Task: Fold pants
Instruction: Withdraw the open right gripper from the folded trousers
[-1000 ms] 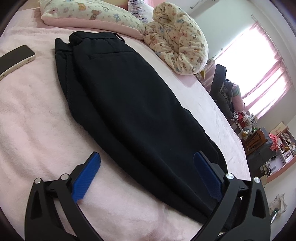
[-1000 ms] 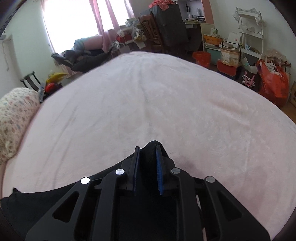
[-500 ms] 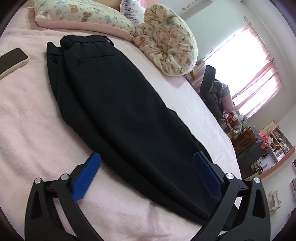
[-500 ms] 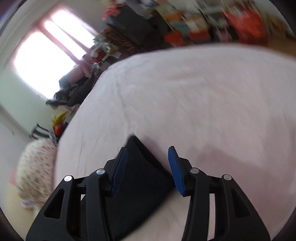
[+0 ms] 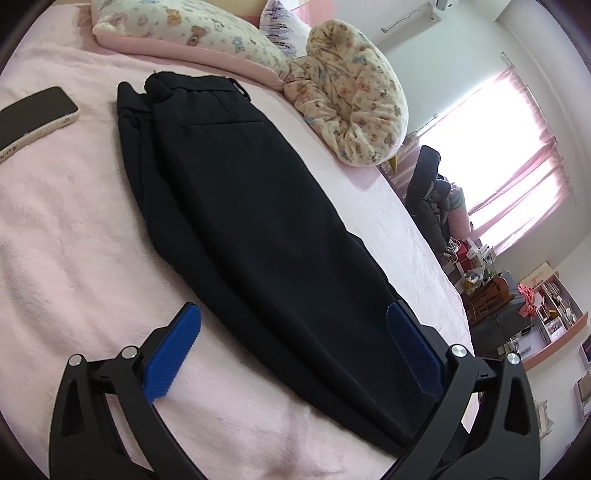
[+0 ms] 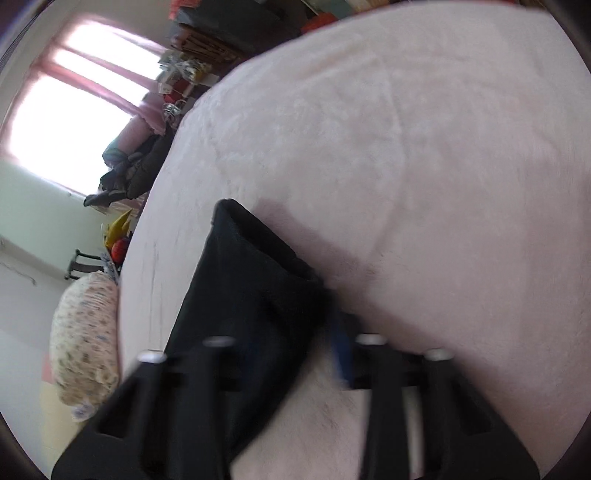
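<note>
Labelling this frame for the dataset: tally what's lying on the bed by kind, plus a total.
Black pants: 1
Phone: 1
Floral pillows or cushions at the head of the bed: 2, one long, one bunched up
Purple-patterned item behind them, mostly hidden: 1
Total: 5

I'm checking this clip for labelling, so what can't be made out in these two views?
Right wrist view: motion blur smears the right gripper; its jaws have just been closing with the pants hem between them, grip unclear.
Left wrist view: the left gripper hides the pants' leg end.
Left wrist view: the edge cuts off the phone.
</note>
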The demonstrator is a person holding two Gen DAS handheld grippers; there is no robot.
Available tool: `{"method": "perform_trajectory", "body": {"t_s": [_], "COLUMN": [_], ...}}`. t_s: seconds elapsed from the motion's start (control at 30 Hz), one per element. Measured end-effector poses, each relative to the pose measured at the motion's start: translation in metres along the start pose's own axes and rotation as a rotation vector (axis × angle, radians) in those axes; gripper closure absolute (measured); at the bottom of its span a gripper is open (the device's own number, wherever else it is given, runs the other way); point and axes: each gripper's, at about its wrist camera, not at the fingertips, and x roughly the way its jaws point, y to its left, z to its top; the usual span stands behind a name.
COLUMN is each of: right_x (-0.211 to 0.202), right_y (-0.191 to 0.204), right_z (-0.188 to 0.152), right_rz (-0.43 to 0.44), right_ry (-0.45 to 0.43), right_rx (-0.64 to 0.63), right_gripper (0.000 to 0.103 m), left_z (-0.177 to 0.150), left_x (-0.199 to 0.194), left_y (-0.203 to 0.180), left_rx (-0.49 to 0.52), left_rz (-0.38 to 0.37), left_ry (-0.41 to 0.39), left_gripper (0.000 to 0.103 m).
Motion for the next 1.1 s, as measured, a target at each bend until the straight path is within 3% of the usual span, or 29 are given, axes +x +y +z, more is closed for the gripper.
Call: {"method": "perform_trajectory", "body": {"t_s": [0.1,0.17,0.23,0.3,0.33,0.4,0.5,0.57,0.63,0.7,0.73,0.8,0.87,0.97,1.1], "right_x": [-0.023,-0.034,-0.022,0.005,0.012,0.002,-0.025,-0.051,-0.074,-0.085,-0.088,-0.087,-0.084,-0.074,-0.066], "right_y": [0.019,0.033,0.031,0.015,0.008,-0.001,0.003,0.01,0.023,0.031,0.034,0.049,0.062,0.085,0.094], "right_z": [0.001,0.0,-0.003,-0.004,-0.006,-0.008,-0.011,-0.015,-0.029,-0.045,-0.049,-0.067,-0.086,-0.113,-0.122], "right_rz": [0.121,0.135,0.023,-0.113,-0.131,-0.075,-0.105,-0.067,0.003,0.102,0.142,0.239,0.314,0.359,0.351], "right_ry": [-0.098,-0.161,-0.144,-0.013,0.031,0.02,-0.036,-0.126,-0.216,-0.258,-0.258,-0.241,-0.214,-0.182,-0.159], "right_rx": [-0.065,-0.133,-0.139,-0.09,-0.068,-0.043,-0.057,-0.092,-0.152,-0.183,-0.19,-0.214,-0.277,-0.403,-0.488], "right_gripper": [0.087,0.087,0.087,0.083,0.082,0.076,0.068,0.057,0.046,0.045,0.045,0.045,0.045,0.045,0.045], "left_z": [0.001,0.001,0.001,0.004,0.006,0.017,0.04,0.052,0.064,0.068,0.07,0.074,0.077,0.077,0.077], "left_x": [0.001,0.001,-0.001,-0.002,-0.003,-0.004,-0.004,-0.002,0.013,0.025,0.028,0.029,0.029,0.034,0.04], "left_y": [0.002,0.002,0.003,0.002,0.002,0.001,0.003,0.012,0.029,0.045,0.052,0.065,0.072,0.075,0.074], "left_rx": [-0.009,-0.009,-0.006,-0.003,-0.001,0.021,0.063,0.028,-0.108,-0.223,-0.256,-0.279,-0.298,-0.291,-0.308], "left_rz": [0.003,0.001,-0.004,-0.01,-0.014,-0.036,-0.072,-0.131,-0.284,-0.381,-0.377,-0.321,-0.31,-0.26,-0.231], "left_ry": [0.004,0.004,0.003,0.004,0.007,0.025,0.082,0.121,0.235,0.303,0.317,0.303,0.291,0.29,0.277], "left_gripper": [0.002,0.002,0.002,0.002,0.002,0.002,0.002,0.002,0.003,0.005,0.011,0.012,0.012,0.012,0.012]}}
